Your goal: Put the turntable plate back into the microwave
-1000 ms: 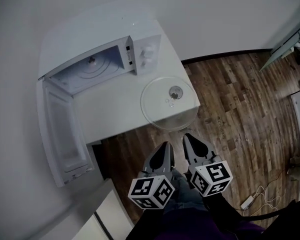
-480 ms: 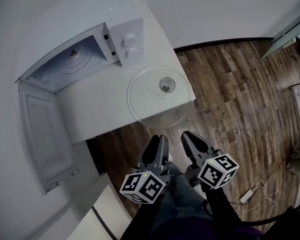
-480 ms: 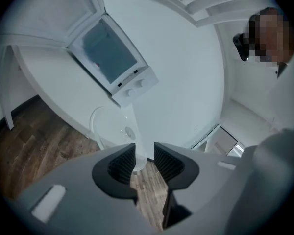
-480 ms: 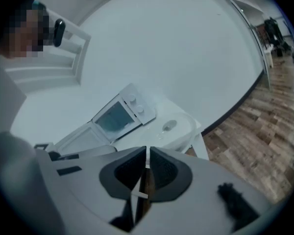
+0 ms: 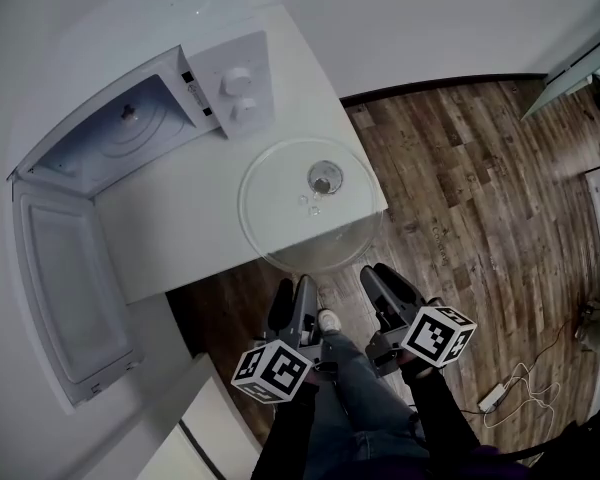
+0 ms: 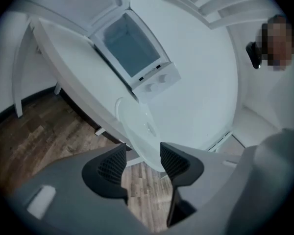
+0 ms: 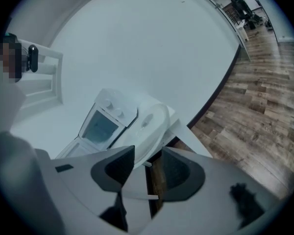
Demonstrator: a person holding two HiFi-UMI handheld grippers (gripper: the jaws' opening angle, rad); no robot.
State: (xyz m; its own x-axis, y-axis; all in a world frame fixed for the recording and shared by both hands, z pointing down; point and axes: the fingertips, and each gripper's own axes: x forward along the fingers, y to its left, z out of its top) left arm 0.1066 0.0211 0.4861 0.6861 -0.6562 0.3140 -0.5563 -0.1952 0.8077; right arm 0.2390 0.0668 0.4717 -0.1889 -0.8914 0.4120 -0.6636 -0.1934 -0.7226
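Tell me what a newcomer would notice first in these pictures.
The big glass plate lies on the white table, jutting over its near edge. Behind it, left, the microwave stands with its door swung wide. Just short of the plate, the left tool and right tool have just been opening their jaws, nothing between them.

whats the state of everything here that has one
door: wide open
microwave: empty, no plate inside
plate: flat on table, rim overhanging the near edge
left gripper: open, jaws just been opening, nothing between them
right gripper: open, jaws just been opening, nothing between them
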